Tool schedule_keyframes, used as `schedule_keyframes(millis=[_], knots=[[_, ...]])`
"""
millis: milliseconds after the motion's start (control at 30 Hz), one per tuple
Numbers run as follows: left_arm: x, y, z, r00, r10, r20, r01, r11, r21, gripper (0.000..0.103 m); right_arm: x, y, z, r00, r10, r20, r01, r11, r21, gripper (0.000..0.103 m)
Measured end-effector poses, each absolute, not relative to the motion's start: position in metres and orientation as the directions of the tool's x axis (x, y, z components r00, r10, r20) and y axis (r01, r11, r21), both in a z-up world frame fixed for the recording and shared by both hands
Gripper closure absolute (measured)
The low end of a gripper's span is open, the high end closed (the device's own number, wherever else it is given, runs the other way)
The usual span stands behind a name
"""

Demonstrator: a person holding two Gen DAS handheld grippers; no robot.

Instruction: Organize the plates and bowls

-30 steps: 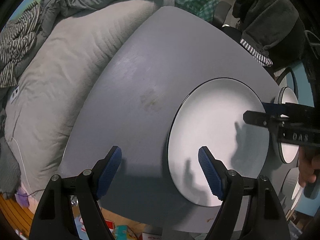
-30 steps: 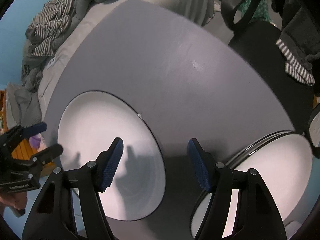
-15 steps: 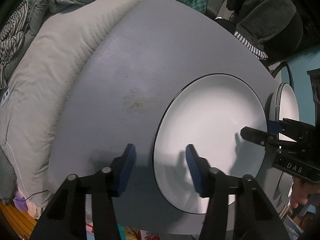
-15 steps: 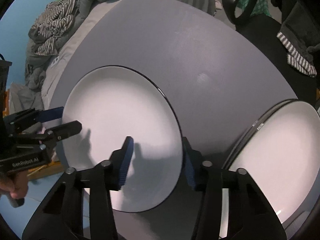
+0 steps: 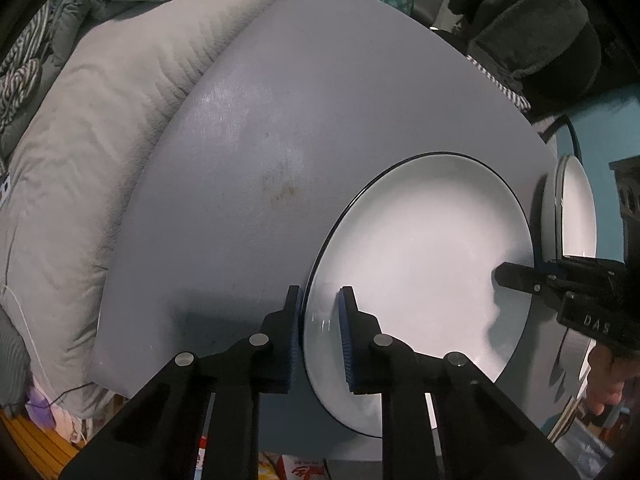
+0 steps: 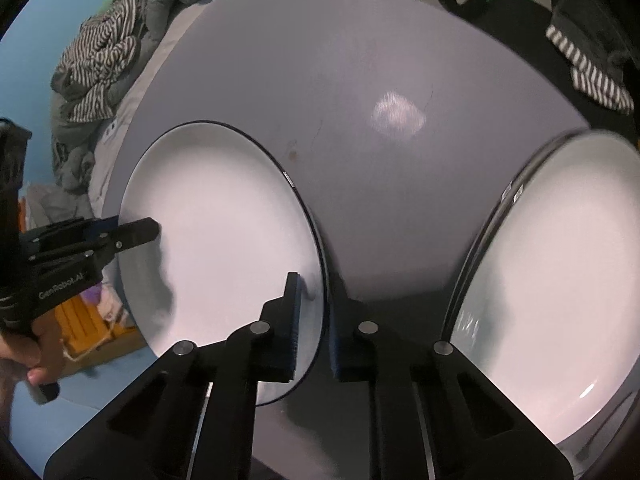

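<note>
Both grippers clamp white plate [image 5: 424, 264] rim, only right view shows seemingly stacked plates [image 6: 560, 300]

Grey table [image 5: 320, 92], rumpled grey bedding [image 5: 100, 128]

This is a lived-in bedroom at home: a grey surface [image 5: 320, 120] stands against a bed [image 5: 100, 128] with a pale duvet and heaped striped clothes [image 6: 100, 60], a chair draped in dark garments [image 5: 532, 28] sits at the far corner, and teal walls [image 6: 36, 60] close it in.
</note>
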State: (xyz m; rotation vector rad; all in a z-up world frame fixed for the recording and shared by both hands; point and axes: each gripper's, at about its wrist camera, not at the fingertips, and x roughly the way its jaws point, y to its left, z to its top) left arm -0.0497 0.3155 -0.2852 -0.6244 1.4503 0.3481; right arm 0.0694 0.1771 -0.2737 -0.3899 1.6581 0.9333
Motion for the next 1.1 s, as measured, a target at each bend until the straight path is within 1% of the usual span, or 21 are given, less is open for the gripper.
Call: schedule_keyframes(millis=[233, 533, 733, 1100], knots=[[-0.068, 0.299, -0.285, 0.090, -0.169, -0.982, -0.540, 0.820, -0.191, 0.087, 0.056, 0.168, -0.273, -0.339, 0.214, -0.916, -0.645, 0.656, 0.392, 0.091], [-0.077, 0.284, -0.284, 0.085, -0.194, -0.977, -0.534, 0.819, -0.209, 0.087, 0.048, 0.141, -0.280, -0.369, 0.232, -0.900, -0.592, 0.687, 0.421, 0.089], [-0.075, 0.283, -0.284, 0.059, -0.201, -0.978, -0.510, 0.836, -0.203, 0.087, 0.045, 0.130, -0.277, -0.333, 0.277, -0.901, -0.559, 0.712, 0.425, 0.090], [-0.065, 0.279, -0.277, 0.048, -0.214, -0.976, -0.490, 0.846, -0.210, 0.088, 0.041, 0.124, -0.267, -0.300, 0.253, -0.920, -0.555, 0.738, 0.384, 0.089]])
